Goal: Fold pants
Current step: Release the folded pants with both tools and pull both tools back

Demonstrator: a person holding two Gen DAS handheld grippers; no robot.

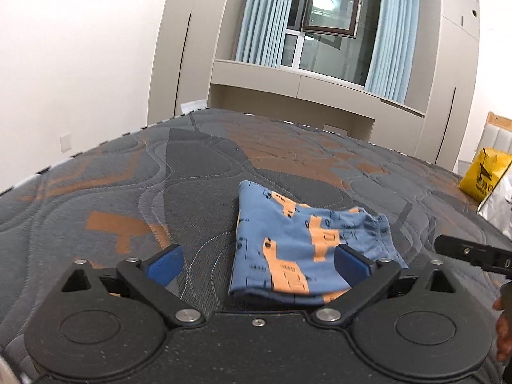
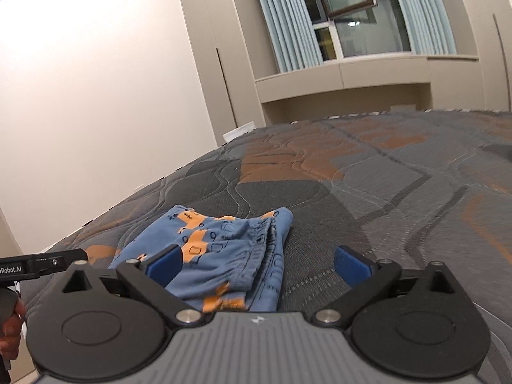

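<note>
1. The pants (image 1: 297, 246), blue with an orange vehicle print, lay folded into a compact bundle on the mattress (image 1: 128, 192), towards its near edge.
2. The left hand-held gripper (image 1: 259, 264) stood with its jaws spread wide and held nothing; its blue fingertips (image 1: 166, 262) sat apart, the right one just over the near right part of the bundle.
3. The right hand-held gripper (image 2: 260, 264) was likewise wide open and empty; its left pad overlapped the bundle, its right pad lay over bare mattress (image 2: 400, 192).
4. The elastic waistband (image 2: 265, 240) showed as gathered layers along the right side of the fold in the right wrist view.
5. Each tool's black body appeared at the edge of the other's view.
6. A yellow bag (image 1: 483, 172) stood at the far right of the bed.
7. A window (image 1: 332, 9) with pale blue curtains (image 1: 262, 16) and beige cabinets (image 1: 448, 64) closed the far wall.
</note>
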